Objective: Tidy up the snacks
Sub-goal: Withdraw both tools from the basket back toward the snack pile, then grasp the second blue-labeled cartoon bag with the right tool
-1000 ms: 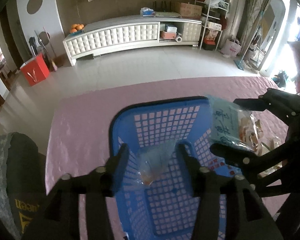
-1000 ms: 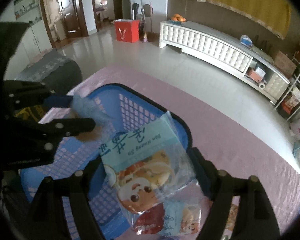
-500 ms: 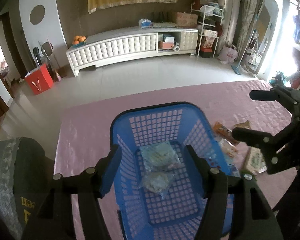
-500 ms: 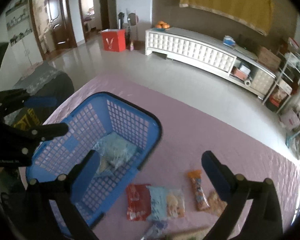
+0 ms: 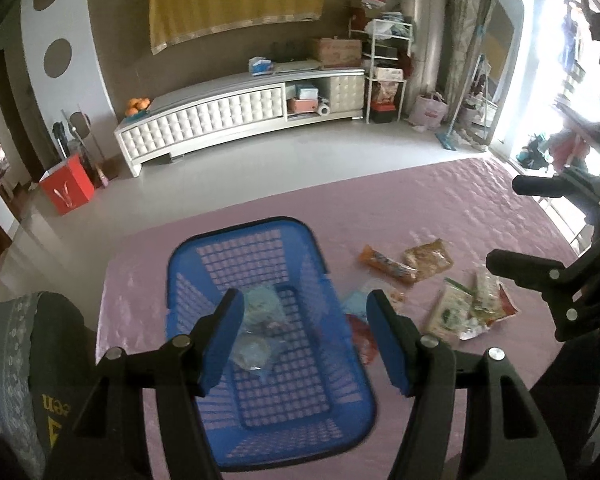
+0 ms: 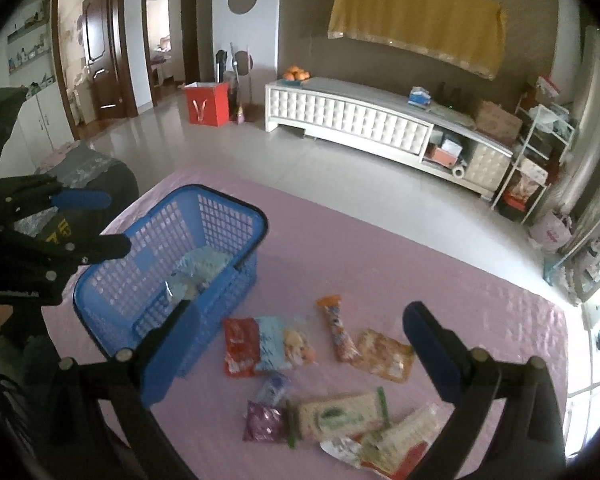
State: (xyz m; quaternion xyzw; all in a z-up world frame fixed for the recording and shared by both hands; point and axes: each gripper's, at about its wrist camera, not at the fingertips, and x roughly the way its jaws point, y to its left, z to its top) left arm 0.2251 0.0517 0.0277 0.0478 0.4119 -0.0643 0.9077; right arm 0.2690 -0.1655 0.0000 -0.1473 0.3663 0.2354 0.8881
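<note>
A blue plastic basket stands on the pink tablecloth with two pale blue snack packets lying in it. My left gripper hovers open above the basket with nothing between its pads. To the right, my right gripper hangs wide open and empty above loose snacks: a red packet, a light blue biscuit packet, an orange stick packet, a brown packet, a purple packet and a green-and-white cracker packet.
A dark chair with a grey lace cover stands at the table's left side. Beyond the table's far edge is bare tiled floor, then a white cabinet and a red bag.
A second ago each gripper held a packet over the basket. Both packets now lie in the basket, and both grippers have opened and drawn back and up, the right one toward the loose snacks.
</note>
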